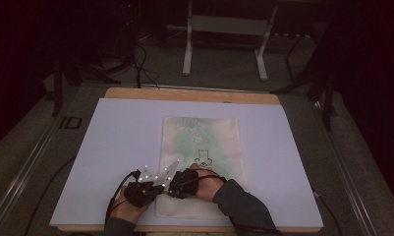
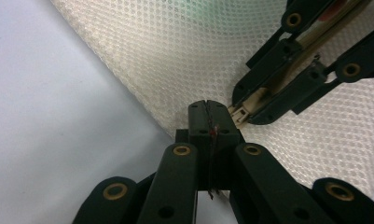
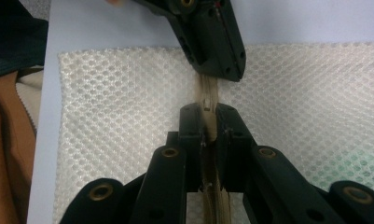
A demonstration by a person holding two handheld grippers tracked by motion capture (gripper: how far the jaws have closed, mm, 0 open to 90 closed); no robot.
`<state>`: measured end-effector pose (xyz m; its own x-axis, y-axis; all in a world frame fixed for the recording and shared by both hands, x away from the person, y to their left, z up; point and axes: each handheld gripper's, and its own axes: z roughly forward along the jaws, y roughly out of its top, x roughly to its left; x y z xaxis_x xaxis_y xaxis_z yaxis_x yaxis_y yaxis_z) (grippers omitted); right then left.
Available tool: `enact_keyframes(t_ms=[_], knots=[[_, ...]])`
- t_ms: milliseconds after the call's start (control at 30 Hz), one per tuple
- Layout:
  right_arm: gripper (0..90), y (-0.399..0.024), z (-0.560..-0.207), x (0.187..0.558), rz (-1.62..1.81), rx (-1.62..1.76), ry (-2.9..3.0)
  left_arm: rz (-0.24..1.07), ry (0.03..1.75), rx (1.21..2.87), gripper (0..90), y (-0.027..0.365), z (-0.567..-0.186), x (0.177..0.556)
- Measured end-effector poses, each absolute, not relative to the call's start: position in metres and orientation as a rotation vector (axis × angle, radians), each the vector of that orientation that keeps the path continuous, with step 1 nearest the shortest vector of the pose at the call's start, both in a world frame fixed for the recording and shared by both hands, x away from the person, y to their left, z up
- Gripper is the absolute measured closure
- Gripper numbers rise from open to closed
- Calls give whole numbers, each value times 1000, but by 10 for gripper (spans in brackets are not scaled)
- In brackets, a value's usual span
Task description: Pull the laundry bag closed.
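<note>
Dark floor and the legs of a metal stand lie behind a wooden table, and on this table a pale board carries a white mesh bag. The bag lies flat, a little right of the board's middle, with a green shade and a small black drawing on it.

At the lower left corner of the bag is the left gripper. In the left gripper view its jaws stand fully together, with the tip just at the bag's left edge. Between the jaws I see nothing thicker than a thin dark line and a small red spot. It may pinch a thread or a small tab there, but the view is too close to be sure.

Just to the right of it, over the same corner of the bag, is the right gripper. Its jaws are clamped on a beige strip. I judge this is the zipper band of the bag or its puller. The strip runs between the jaws and on to the tip of the left gripper, so the two tips nearly touch.

As for progress, I judge the work is in its early part. Both grippers have their places at the bag's corner and the strip is taken. The bag looks flat and closed along its whole length to the right, so the pulling itself remains.
</note>
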<state>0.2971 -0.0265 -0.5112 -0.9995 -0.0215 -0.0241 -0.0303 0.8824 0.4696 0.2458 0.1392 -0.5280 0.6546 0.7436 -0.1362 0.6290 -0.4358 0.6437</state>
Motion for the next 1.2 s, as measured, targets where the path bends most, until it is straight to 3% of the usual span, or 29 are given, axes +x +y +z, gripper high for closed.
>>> enact_keyframes(t_ms=[1200], knots=[[822, -47, -507, 293, 657, -38, 3030, 197, 1056, 2188, 892, 142, -529, 247]])
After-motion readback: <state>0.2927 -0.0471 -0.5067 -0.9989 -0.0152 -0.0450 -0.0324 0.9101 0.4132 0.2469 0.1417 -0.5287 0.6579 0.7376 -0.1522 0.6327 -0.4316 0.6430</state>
